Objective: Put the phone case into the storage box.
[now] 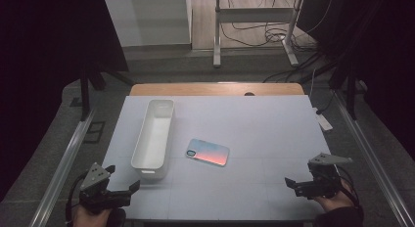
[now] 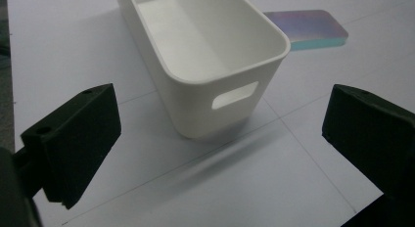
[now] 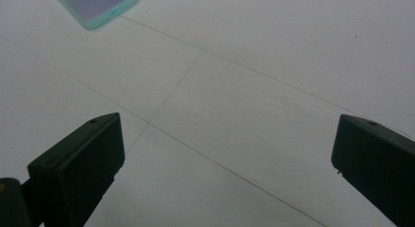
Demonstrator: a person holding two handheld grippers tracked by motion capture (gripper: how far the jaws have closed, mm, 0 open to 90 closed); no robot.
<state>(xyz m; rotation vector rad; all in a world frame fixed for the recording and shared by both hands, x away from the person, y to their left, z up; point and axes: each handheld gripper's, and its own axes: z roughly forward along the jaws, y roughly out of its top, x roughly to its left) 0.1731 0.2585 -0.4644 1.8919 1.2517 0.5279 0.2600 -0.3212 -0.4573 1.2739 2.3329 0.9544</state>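
High view: the white bin point(image 1: 154, 139) is seen lengthwise on the table point(image 1: 254, 188), the phone point(image 1: 207, 152) lying flat just to its right. The left gripper point(image 1: 121, 180) is held near the bin's close end, jaws spread wide, nothing gripped. The right gripper point(image 1: 301, 175) is held well apart from the phone, equally wide and empty.
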